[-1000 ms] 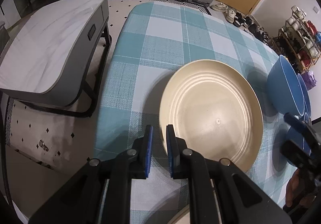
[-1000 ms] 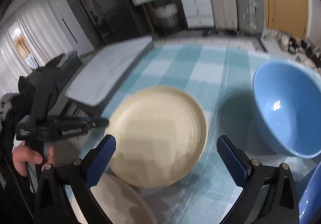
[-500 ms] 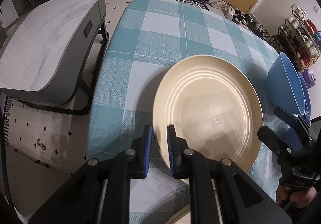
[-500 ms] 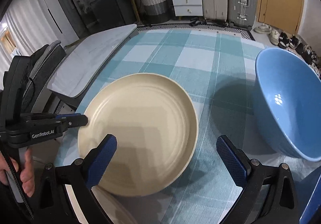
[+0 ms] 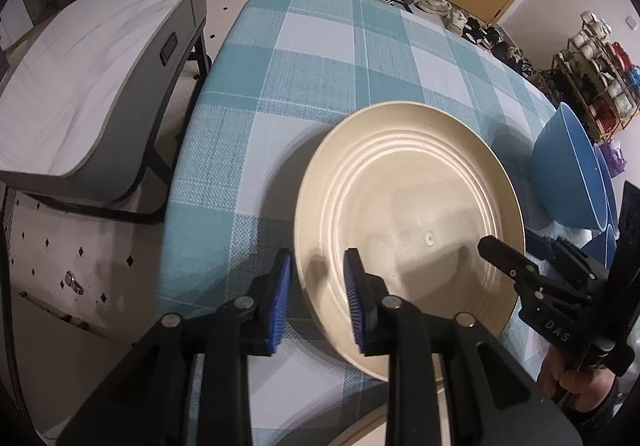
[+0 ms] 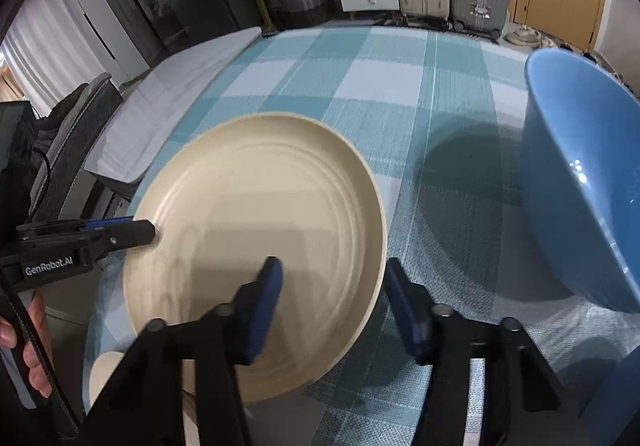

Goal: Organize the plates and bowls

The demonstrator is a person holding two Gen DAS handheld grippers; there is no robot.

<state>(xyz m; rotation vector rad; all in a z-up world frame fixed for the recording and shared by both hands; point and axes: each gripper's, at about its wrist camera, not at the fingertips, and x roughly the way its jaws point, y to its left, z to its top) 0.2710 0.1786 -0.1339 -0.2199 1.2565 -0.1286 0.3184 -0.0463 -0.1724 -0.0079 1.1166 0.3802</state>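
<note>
Between the opening jaws of the left gripper (image 5: 318, 288) sits the cream plate's (image 5: 408, 214) rim, pads apart from it. Right gripper (image 6: 332, 286) jaws are closing astride the opposite rim; blue bowl (image 6: 580, 182) stands just right.

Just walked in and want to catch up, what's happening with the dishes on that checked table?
A person is handing a cream plate from one handheld gripper to the other above the checked table. The left gripper straddles the plate's rim, its jaws opening and no longer pinching it. The right gripper straddles the opposite rim, its jaws closing but not yet pressing. A blue bowl sits to the right.
</note>
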